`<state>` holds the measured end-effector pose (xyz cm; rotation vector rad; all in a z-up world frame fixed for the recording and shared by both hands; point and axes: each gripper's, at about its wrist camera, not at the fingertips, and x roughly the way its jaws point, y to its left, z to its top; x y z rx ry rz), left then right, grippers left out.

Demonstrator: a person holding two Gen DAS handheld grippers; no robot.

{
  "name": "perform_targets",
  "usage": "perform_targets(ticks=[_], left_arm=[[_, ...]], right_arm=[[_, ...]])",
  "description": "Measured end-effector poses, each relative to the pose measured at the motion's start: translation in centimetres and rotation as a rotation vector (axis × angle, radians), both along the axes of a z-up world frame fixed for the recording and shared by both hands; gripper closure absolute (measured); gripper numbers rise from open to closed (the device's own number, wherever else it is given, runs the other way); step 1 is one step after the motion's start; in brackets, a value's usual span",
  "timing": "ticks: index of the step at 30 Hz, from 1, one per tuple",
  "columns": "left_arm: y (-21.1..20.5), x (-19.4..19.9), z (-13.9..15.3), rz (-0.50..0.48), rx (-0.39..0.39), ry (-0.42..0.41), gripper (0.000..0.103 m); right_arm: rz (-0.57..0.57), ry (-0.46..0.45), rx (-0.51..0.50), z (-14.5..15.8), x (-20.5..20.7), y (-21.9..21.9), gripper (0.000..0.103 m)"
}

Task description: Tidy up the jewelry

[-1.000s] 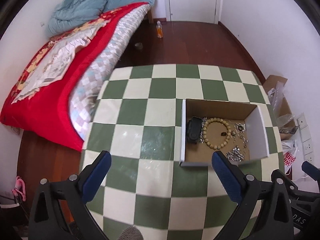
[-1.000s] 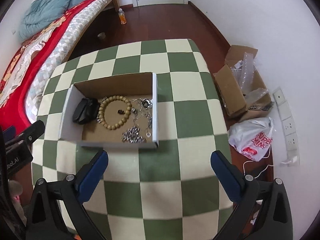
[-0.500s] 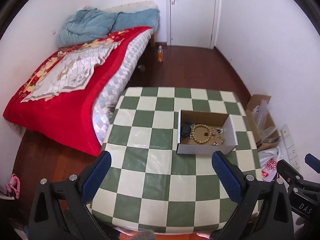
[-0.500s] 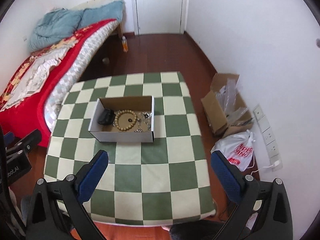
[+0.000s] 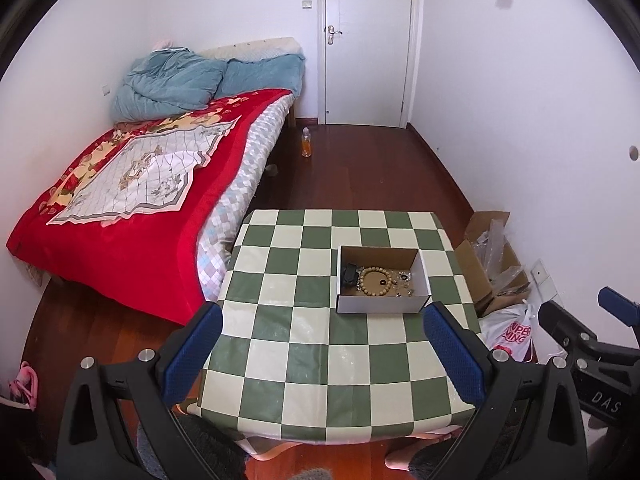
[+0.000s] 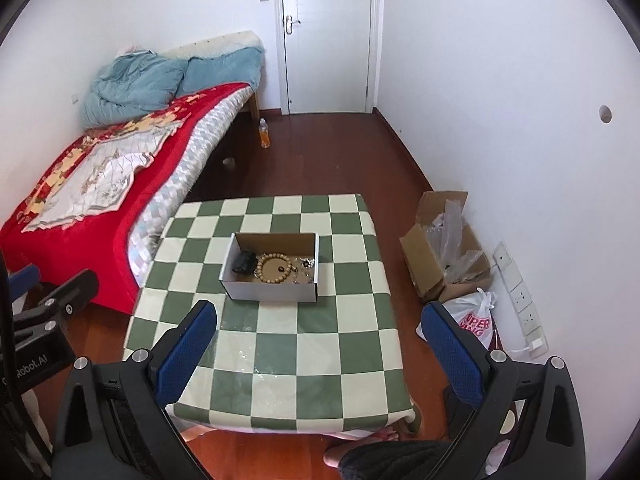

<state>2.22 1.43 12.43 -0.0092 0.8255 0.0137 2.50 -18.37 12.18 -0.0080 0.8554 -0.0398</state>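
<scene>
A bed (image 5: pixel 132 200) with a red cover fills the 9 to 10 o'clock side of the left wrist view, blue bedding (image 5: pixel 172 84) heaped at its head. A white door (image 5: pixel 366 40) stands at 12 o'clock. The checkered surface (image 5: pixel 320 340) sits at center, just beside the bed's foot corner. An open carton (image 5: pixel 486 264) of plastic wrap sits on the floor at 3 o'clock, a white bag (image 5: pixel 510 332) just beside it.

On the surface, toward its far right part, rests an open box (image 5: pixel 380 304). Inside lie a black item (image 5: pixel 350 274) at the box's 9 o'clock end, a bead bracelet (image 5: pixel 375 281) in the middle, and small metal pieces (image 5: pixel 406 280) toward 3 o'clock, too small to tell apart.

The left claw (image 5: pixel 320 354) hangs high above the surface's near part, fingers wide apart and holding nothing. The right claw (image 6: pixel 318 350) hangs likewise, spread and bare. A bottle (image 5: pixel 306 142) stands on the floor near the door.
</scene>
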Motion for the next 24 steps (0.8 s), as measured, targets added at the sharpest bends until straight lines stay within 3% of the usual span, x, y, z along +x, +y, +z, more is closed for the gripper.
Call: perform_targets(ticks=[10,24], left_arm=[[-0.1,1.8,1.4,0.028,-0.002,0.001,0.001],[-0.2,5.8,0.5,0.047,-0.003,0.053,0.001]], right_arm=[[0.006,-0.010,-0.028,2.6,2.0,0.1,0.000],[0.011,0.029,-0.051,1.5,7.2,0.9,0.000]])
